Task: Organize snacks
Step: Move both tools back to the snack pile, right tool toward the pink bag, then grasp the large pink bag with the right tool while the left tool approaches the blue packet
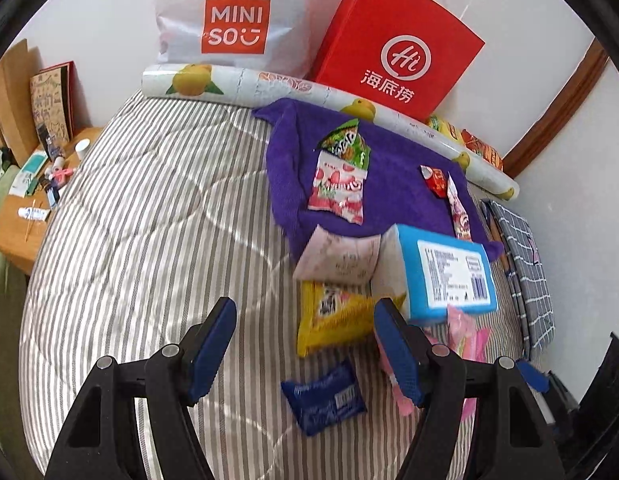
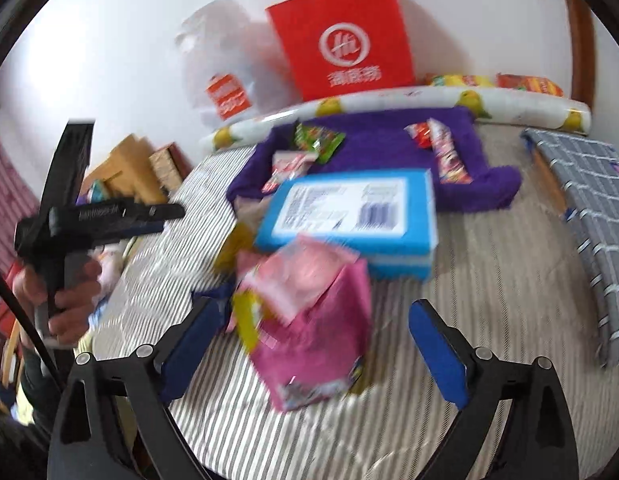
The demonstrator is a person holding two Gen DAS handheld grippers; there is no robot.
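Note:
Snacks lie on a striped bed. A purple cloth [image 1: 393,184] holds a green packet [image 1: 347,146], a strawberry packet [image 1: 339,190], a red candy [image 1: 435,180] and a long pink wrapper [image 1: 459,216]. Nearer lie a blue box [image 1: 445,272], a yellow bag [image 1: 333,318], a dark blue packet [image 1: 323,398] and pink packets [image 1: 467,336]. My left gripper [image 1: 305,344] is open and empty above the dark blue packet. My right gripper [image 2: 317,344] is open around a pink bag [image 2: 313,320]; the view is blurred. The blue box [image 2: 353,216] lies behind it.
A red paper bag [image 1: 397,44], a white Miniso bag [image 1: 237,20] and a lemon-print roll [image 1: 269,84] stand along the wall. A grey checked pouch [image 1: 525,264] lies at the right. A wooden side table [image 1: 25,216] with clutter stands left of the bed.

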